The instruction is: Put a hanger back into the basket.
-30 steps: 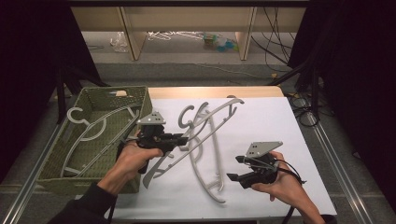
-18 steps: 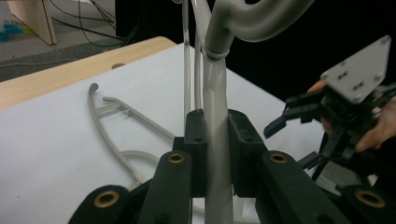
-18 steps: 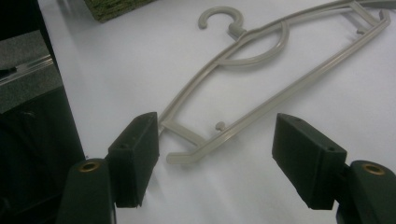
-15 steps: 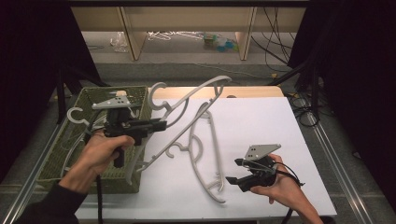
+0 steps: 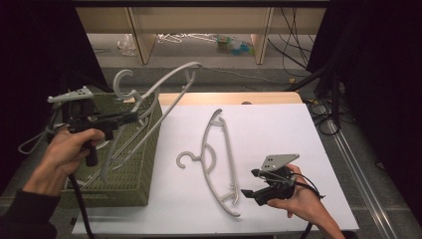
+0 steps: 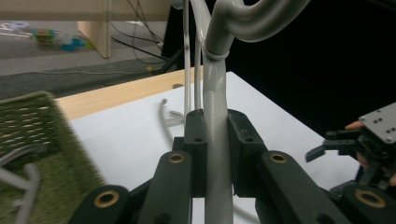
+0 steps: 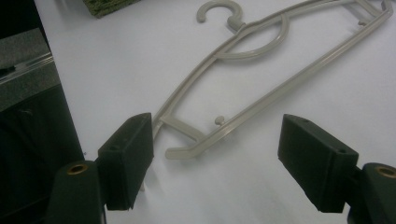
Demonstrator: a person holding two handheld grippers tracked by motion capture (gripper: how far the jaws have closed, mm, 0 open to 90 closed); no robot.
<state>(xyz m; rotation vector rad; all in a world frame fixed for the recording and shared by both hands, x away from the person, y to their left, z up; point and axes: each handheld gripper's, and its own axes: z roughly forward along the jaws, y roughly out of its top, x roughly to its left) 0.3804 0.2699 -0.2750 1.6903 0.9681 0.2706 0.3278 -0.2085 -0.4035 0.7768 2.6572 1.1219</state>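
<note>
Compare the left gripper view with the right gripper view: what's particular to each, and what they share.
Left: left tongs shut on a raised hanger. Right: the hook of the flat hanger, and its end lying untouched between the jaws of the right tongs, which have just been opening. Shared: white table, flat hanger, green basket, right tongs.

White table lies bare from twelve round to three o'clock of the flat hanger; at nine o'clock the green basket blocks passage.
</note>
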